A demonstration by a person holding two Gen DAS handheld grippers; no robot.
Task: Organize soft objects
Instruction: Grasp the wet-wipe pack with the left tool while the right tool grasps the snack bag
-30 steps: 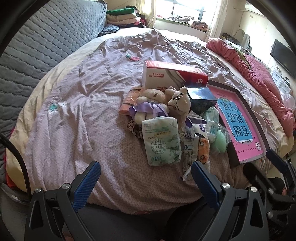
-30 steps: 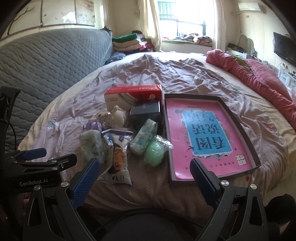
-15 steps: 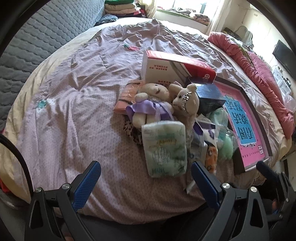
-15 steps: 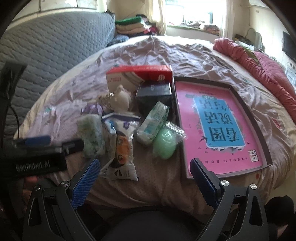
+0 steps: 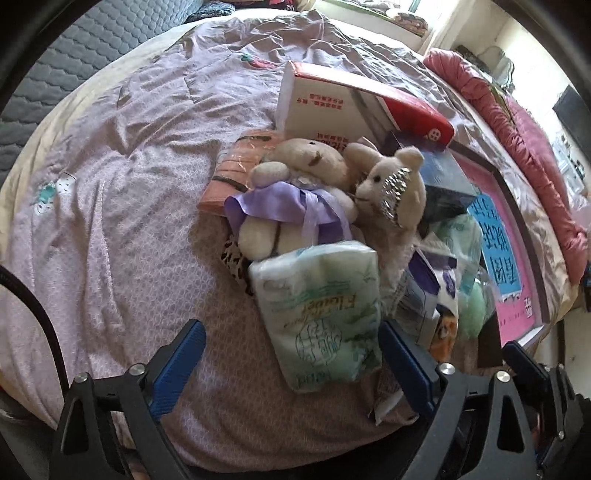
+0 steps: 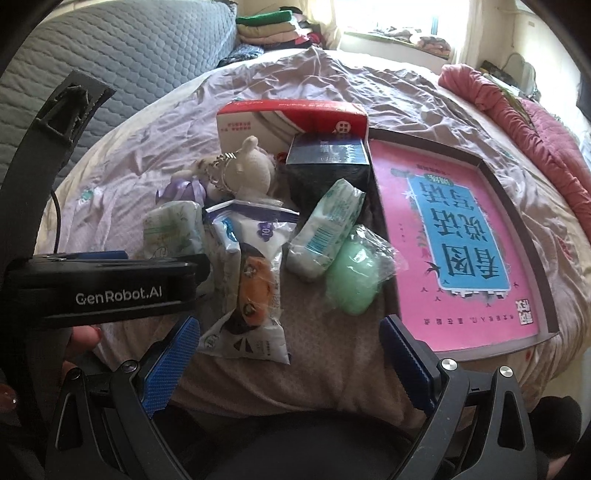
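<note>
A pile of soft things lies on the bed. Two cream teddy bears (image 5: 317, 192), one in a purple dress, lie behind a green-printed tissue pack (image 5: 321, 306). My left gripper (image 5: 291, 365) is open just short of that pack, jaws either side of its near end. In the right wrist view the bears (image 6: 243, 173), tissue pack (image 6: 171, 229), a snack bag (image 6: 251, 284), a second tissue pack (image 6: 325, 232) and a green bagged ball (image 6: 356, 278) lie left of a pink box lid (image 6: 476, 162). My right gripper (image 6: 290, 362) is open, empty, at the bed edge.
A red-and-white carton (image 5: 354, 107) and a dark blue box (image 6: 328, 166) stand behind the pile. A rolled pink quilt (image 6: 517, 114) lies along the right. A grey quilted headboard (image 6: 129, 59) is at the left, folded clothes (image 6: 269, 26) at the back.
Both grippers have moved forward and down toward the pile. The left gripper now frames the near tissue pack and shows closer in the right wrist view.
</note>
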